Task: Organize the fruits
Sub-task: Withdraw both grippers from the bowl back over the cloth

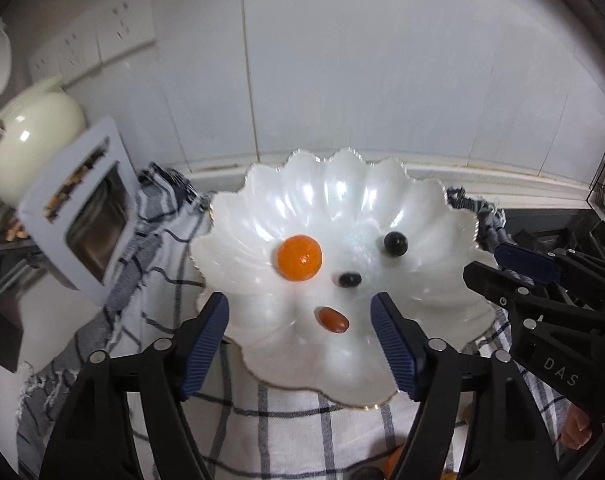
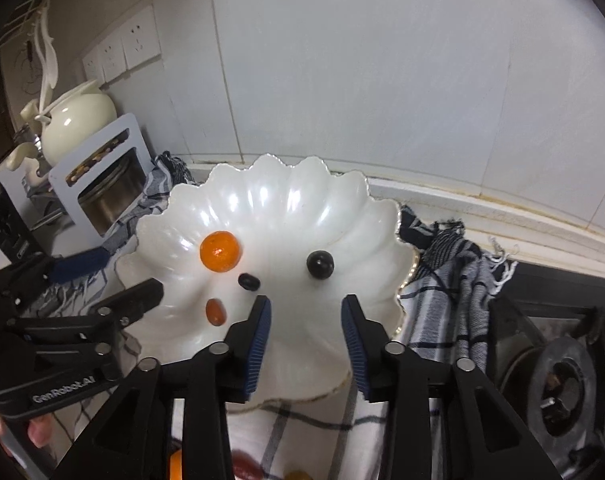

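Observation:
A white scalloped shell-shaped dish (image 1: 382,200) (image 2: 286,196) sits on a checked cloth. In it lie an orange round fruit (image 1: 299,257) (image 2: 220,251), a round dark berry (image 1: 396,244) (image 2: 320,265), a small dark oval fruit (image 1: 350,279) (image 2: 249,281) and a reddish-brown oval fruit (image 1: 334,320) (image 2: 215,312). My left gripper (image 1: 300,316) is open and empty over the dish's near edge; it also shows at the left of the right wrist view (image 2: 114,276). My right gripper (image 2: 306,318) is open and empty over the dish's near right part; it also shows in the left wrist view (image 1: 498,264).
The white and dark checked cloth (image 1: 286,432) (image 2: 442,280) covers the counter. More fruits peek at the bottom edge (image 2: 242,464) (image 1: 394,464). A cream teapot (image 1: 30,148) (image 2: 78,124) and a grey rack with a steel pot (image 1: 86,208) (image 2: 106,184) stand left. A stove burner (image 2: 562,388) lies right. A tiled wall stands behind.

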Motion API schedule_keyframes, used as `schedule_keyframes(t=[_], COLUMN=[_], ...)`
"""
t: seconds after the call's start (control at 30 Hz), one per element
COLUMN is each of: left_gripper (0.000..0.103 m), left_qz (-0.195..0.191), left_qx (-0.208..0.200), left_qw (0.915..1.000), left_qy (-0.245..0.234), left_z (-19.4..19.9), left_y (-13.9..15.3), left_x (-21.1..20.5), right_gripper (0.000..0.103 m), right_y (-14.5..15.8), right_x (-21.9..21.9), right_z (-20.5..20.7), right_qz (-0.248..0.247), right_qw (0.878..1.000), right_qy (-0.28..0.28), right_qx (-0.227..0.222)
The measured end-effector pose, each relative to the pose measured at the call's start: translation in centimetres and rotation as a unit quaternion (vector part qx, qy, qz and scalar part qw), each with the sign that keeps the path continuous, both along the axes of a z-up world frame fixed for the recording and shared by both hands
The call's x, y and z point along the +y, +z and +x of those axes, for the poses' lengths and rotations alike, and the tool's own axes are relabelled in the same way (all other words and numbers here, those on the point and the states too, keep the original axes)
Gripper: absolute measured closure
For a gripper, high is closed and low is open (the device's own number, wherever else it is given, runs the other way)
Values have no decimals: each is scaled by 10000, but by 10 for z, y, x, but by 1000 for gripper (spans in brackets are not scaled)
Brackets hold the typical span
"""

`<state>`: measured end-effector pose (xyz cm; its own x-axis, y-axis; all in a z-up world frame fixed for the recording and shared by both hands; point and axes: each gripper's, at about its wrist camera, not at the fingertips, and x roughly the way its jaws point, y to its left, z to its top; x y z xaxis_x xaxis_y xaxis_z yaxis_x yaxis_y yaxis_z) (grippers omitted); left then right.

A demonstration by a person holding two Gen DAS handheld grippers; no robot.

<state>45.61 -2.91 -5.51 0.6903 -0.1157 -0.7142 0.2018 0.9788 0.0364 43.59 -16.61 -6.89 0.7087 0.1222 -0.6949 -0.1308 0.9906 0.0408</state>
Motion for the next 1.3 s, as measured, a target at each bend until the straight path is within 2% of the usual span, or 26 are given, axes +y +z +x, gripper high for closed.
schedule_keyframes(t=[0.27, 0.57, 0.97, 1.3], left_gripper=[17, 14, 14, 13], left_qz=[80, 49, 16, 72], left_qx=[-531, -880, -1274, -1388], left_qw=[9985, 9960, 9912, 9893], left_qy=[-111, -158, -350, -440], left_z=[-42, -89, -147, -182], left_y=[34, 56, 74, 71], left_x=[-1, -3, -5, -1], right_gripper=[61, 61, 61, 61], right_y=[25, 48, 67, 67], right_x=[0, 1, -1, -1], right_z=[-37, -87, -145, -180], right_qz=[68, -47, -175, -190], right_qw=[9993, 9974, 9943, 9934], right_qy=[64, 153, 126, 85], right_qx=[-353, -705, -1040, -1126])
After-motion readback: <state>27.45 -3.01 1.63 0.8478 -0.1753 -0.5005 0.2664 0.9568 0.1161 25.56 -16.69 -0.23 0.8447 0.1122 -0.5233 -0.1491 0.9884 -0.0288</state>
